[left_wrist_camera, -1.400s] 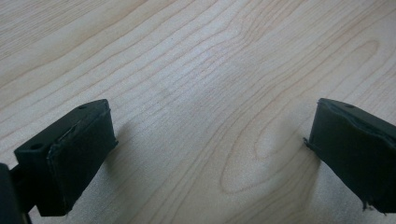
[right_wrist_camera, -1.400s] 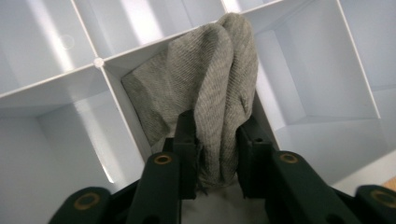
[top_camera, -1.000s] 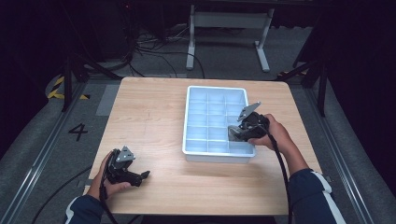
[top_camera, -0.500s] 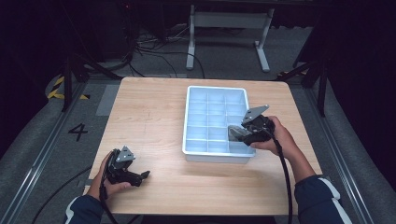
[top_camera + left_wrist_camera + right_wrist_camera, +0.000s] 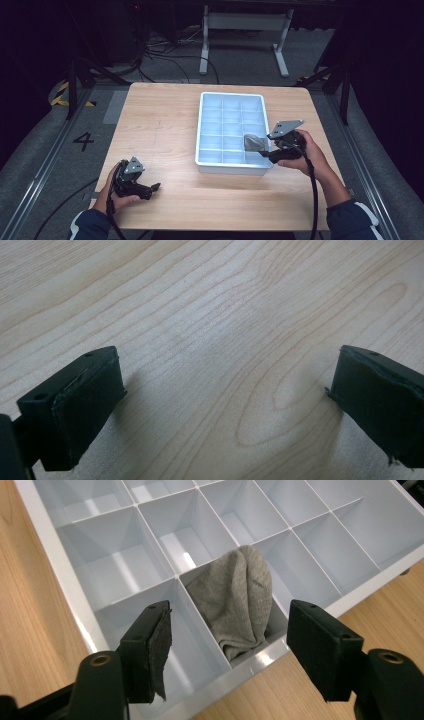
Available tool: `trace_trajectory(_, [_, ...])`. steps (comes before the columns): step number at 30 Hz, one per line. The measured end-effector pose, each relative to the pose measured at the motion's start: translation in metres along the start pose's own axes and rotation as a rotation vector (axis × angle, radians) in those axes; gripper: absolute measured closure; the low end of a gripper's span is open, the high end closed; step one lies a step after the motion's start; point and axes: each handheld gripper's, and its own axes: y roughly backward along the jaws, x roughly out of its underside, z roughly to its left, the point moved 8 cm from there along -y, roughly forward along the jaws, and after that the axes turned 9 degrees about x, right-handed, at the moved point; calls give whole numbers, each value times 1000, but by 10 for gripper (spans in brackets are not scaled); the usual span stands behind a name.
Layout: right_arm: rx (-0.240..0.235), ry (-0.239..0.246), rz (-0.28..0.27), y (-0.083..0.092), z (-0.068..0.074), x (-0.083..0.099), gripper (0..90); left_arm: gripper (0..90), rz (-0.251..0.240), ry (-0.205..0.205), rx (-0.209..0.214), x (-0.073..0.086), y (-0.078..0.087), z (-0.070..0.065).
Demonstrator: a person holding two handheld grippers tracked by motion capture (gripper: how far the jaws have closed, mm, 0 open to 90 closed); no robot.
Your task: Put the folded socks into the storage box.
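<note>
Left gripper (image 5: 150, 189): rested on the surface (image 5: 160, 125) at about 7 o'clock of it, well apart from the tray; its jaws stood wide and released, with bare wood between them in the left gripper view.
Tray (image 5: 202, 130): white, divided into compartments, lay right of the surface's middle, its long axis running from 6 to 12 o'clock.
Grey cloth (image 5: 254, 142): a bunched grey cloth sat in a compartment along the tray's right wall, second row from the near end, bulging above the dividers.
Right gripper (image 5: 265, 152): hovered at the tray's near right corner, released; its jaws had just been opening, the pads clear of the cloth.
Key relation: in the right gripper view the grey cloth (image 5: 235, 600) lay straight ahead at 12 o'clock of the right gripper (image 5: 230, 645), just beyond the open pads, its long axis along the line of reach. The right hand was far nearer.
Judgement: the cloth looked placed, so a pull-back seemed next.
</note>
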Motion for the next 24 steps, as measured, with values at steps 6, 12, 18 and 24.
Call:
trace_trajectory(6, [-24, 14, -12, 10, 8, 11, 362, 12, -3, 5, 0, 0, 0, 0])
trace_trajectory(12, [-26, 27, -25, 23, 14, 19, 354, 12, 1, 5, 0, 0, 0, 0])
trace_trajectory(18, [-9, 37, -32, 32, 15, 30, 345, 12, -3, 2, -3, 0, 0, 0])
trace_trajectory(24, [11, 30, -11, 35, 14, 49, 340, 13, -4, 6, -1, 0, 0, 0])
